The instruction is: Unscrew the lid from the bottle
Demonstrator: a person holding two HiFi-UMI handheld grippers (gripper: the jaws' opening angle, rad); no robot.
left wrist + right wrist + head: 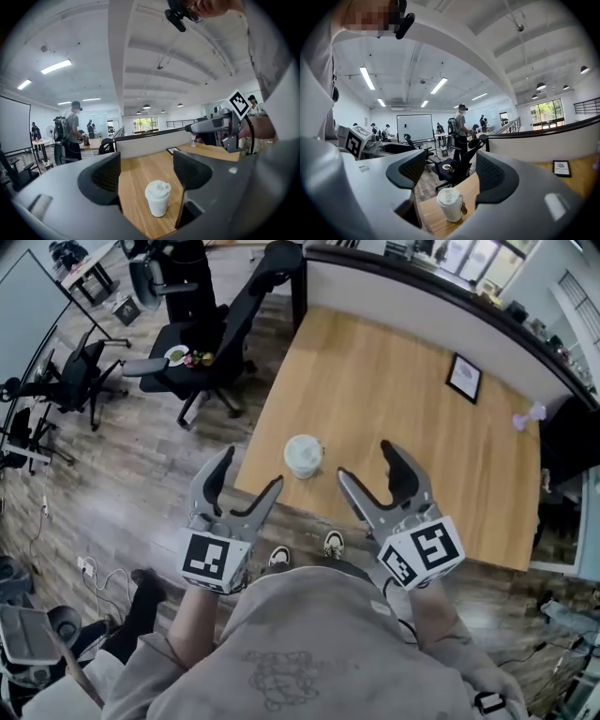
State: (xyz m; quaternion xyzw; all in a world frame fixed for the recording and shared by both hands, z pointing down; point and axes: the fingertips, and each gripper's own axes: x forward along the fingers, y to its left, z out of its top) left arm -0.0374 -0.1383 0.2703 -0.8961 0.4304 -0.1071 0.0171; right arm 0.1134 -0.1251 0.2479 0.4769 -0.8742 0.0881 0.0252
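White lidded bottle (303,456) stands near wooden table (394,381) edge. Left gripper (251,468), right gripper (366,458) both jaws apart, empty; only head view shows shoes (333,542) below.

Person's in a light grey sweatshirt (309,643) w/ a faint outline graphic on the front, baggy sleeves. Black & white sneakers (333,542). Left gripper (250,468) & right gripper (364,460): grey curved jaws, black ribbed pads (105,176), each w/ a b&w square-marker cube (214,561)
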